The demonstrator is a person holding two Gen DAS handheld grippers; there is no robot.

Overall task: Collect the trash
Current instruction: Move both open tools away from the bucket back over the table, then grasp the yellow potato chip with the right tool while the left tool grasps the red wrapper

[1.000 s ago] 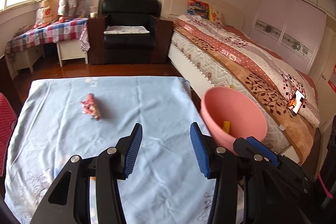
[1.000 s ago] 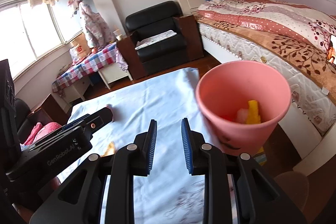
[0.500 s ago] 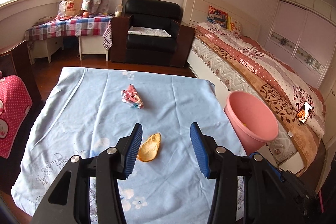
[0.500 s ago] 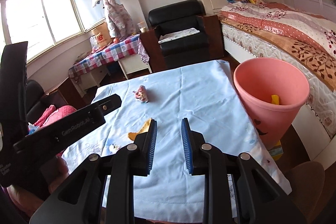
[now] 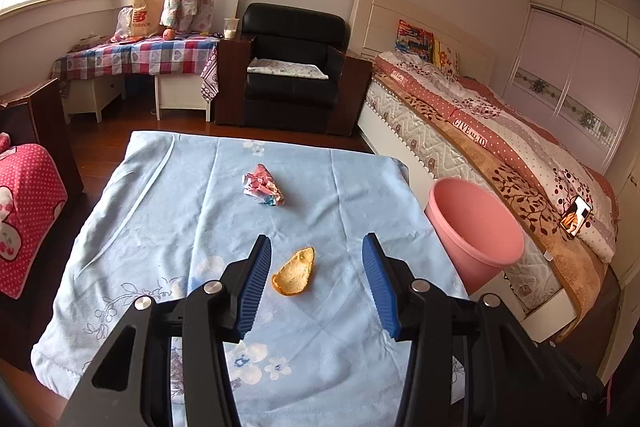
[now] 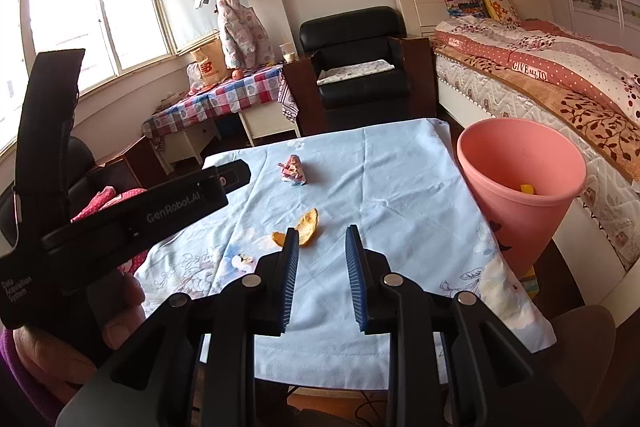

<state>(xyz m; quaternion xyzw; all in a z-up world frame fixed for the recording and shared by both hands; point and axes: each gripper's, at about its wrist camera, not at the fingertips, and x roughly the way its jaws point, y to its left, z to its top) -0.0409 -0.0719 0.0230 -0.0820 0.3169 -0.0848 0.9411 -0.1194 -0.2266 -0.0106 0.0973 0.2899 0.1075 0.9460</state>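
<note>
Your fingers on the left gripper (image 5: 316, 281) stand wide apart with nothing between the pads, and those of the right gripper (image 6: 322, 277) sit closer together, a narrow gap showing, also empty.

Ahead of both pairs lies the table (image 5: 152, 211) under its pale blue flowered cloth. Off the right-hand finger of each gripper, past the table's edge, stands the pink bin (image 6: 516, 195), with a yellow scrap already showing inside it.

Beyond the left fingertips, well up the cloth, sits the crumpled wrapper (image 5: 262, 185). Nearer, lined up in the gap between the left fingers and closer to the left-hand one, lies the orange peel (image 5: 294, 271); from the right gripper it shows just past the tip of the left-hand finger.

The peel looks like your step in hand, and the left gripper is the one placed for it. Bring the fingers down so the peel sits midway between the pads rather than against one. It is a thin, curled shell lying low, so get the tips right onto the cloth before closing, and close gently; I would expect a hard squeeze to fold it or bunch the cloth into the grip. Keep the right gripper clear of the path to the bin.
</note>
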